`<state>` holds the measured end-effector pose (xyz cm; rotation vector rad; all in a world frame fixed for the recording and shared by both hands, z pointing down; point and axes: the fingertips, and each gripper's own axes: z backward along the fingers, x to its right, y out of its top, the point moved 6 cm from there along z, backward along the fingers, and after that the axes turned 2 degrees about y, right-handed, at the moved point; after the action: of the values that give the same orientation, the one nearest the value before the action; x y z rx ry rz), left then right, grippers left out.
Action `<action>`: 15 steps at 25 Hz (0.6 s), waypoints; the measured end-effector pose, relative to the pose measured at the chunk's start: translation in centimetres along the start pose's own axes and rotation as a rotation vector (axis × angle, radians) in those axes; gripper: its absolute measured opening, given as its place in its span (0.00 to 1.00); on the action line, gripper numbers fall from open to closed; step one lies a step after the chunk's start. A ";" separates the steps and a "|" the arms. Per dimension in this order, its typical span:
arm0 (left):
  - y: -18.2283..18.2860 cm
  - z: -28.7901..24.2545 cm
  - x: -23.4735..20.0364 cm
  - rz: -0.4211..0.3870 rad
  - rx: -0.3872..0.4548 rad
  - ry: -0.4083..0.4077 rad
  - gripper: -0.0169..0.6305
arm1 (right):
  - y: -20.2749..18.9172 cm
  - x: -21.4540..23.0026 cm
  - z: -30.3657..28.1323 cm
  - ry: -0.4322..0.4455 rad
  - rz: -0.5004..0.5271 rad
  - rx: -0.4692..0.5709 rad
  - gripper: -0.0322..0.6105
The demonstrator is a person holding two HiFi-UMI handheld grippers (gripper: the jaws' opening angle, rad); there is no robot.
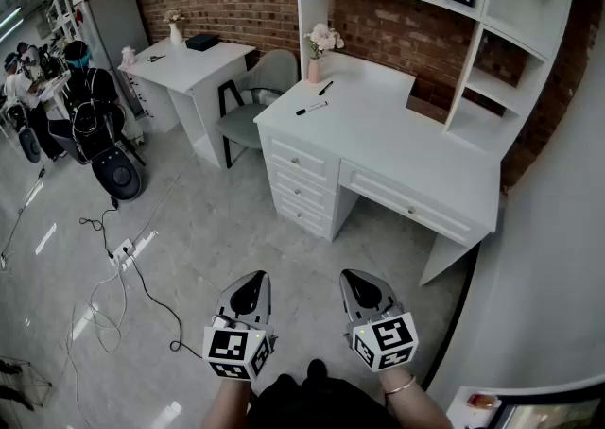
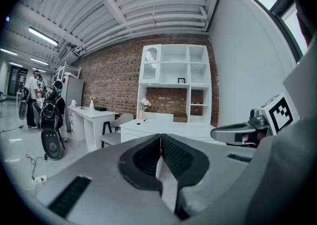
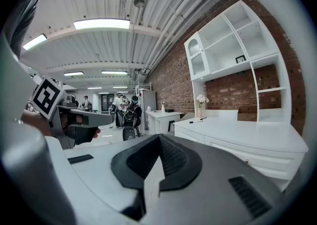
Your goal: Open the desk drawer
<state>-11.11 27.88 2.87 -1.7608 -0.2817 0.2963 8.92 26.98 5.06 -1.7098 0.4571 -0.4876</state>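
In front of the white table (image 1: 397,134), with a stretch of bare floor (image 1: 284,257) between you and it, you hold both grippers low and side by side, aimed roughly at its front. The left gripper (image 1: 250,283) has its jaws pressed together on nothing, and its own view shows the two ribbed pads meeting at the tip. The right gripper (image 1: 359,283) is the same, pads closed against each other and empty. The table offers two candidates, and the task does not say which one it means. A wide drawer (image 1: 406,198) sits just under the top over the knee space, with a small knob (image 1: 411,211) at its middle. A stack of three narrower drawers (image 1: 301,186) fills the table's left end. All of them look fully closed. Both lie ahead of you and well apart from either gripper, so nothing is within reach yet. The wide drawer's long axis follows the table's front edge, which runs at a slant across the head view. The pull will likely have to come straight out from that face, towards the open floor. Your right gripper lines up more nearly with the wide drawer's knob and your left with the stack. You will probably need to spread the chosen jaws before you reach the knob.
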 end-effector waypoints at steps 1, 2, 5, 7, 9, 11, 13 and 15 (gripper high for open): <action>0.1 -0.2 0.0 -0.002 0.001 0.001 0.04 | 0.0 0.1 -0.1 0.002 -0.001 -0.001 0.05; 0.1 -0.3 0.0 -0.003 0.001 0.002 0.04 | -0.1 0.2 -0.2 0.003 -0.003 -0.002 0.05; 0.0 -0.9 0.0 -0.005 -0.008 0.001 0.04 | -0.1 0.7 -0.5 0.008 -0.015 0.002 0.06; -0.2 -1.5 0.0 -0.006 -0.014 0.002 0.04 | -0.3 1.1 -0.8 0.015 -0.030 0.009 0.06; -0.3 -2.2 -0.1 -0.007 -0.022 0.006 0.04 | -0.4 1.4 -1.2 0.030 -0.042 0.011 0.06; -0.4 -3.0 -0.3 -0.009 -0.034 0.008 0.04 | -0.5 1.8 -1.7 0.041 -0.050 0.014 0.06; -0.4 -4.1 -0.6 -0.011 -0.043 0.005 0.04 | -0.5 2.4 -2.4 0.044 -0.060 0.018 0.06; -0.3 -5.4 -1.1 -0.014 -0.050 0.000 0.04 | -0.5 3.1 -3.4 0.043 -0.066 0.014 0.06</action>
<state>-10.26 22.59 4.35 -1.8072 -0.3035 0.2812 9.63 22.58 6.39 -1.7072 0.4286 -0.5754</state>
